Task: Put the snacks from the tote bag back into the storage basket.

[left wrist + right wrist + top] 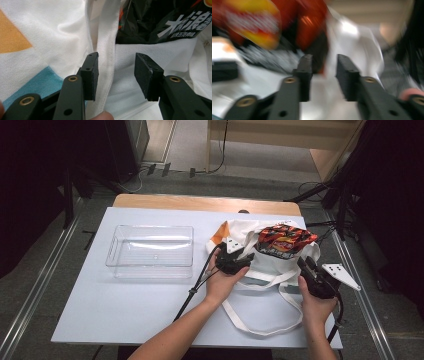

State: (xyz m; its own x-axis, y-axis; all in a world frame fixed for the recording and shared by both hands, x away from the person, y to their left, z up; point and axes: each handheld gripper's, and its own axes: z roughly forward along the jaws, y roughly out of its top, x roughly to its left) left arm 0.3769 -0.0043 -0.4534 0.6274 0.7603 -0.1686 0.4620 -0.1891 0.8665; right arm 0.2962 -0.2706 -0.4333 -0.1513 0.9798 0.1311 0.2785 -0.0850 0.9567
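A white tote bag (270, 262) with orange and teal patches lies on the table's right half, its straps trailing toward the front edge. A red, orange and black snack bag (285, 239) sticks out of its mouth. My left gripper (242, 259) rests at the bag's left rim, open, with a white strap (106, 47) running between its jaws; the snack bag (162, 20) lies just beyond. My right gripper (306, 266) hovers at the bag's right side, open, nothing between its jaws. Its own view is blurred, with the snack bag (274, 22) ahead and white cloth (354, 37) behind.
A clear plastic bin (151, 251) stands empty on the white table (130, 305) to the left of the tote. A wooden strip runs along the far edge. Cables and dark stands crowd the floor behind and to the right.
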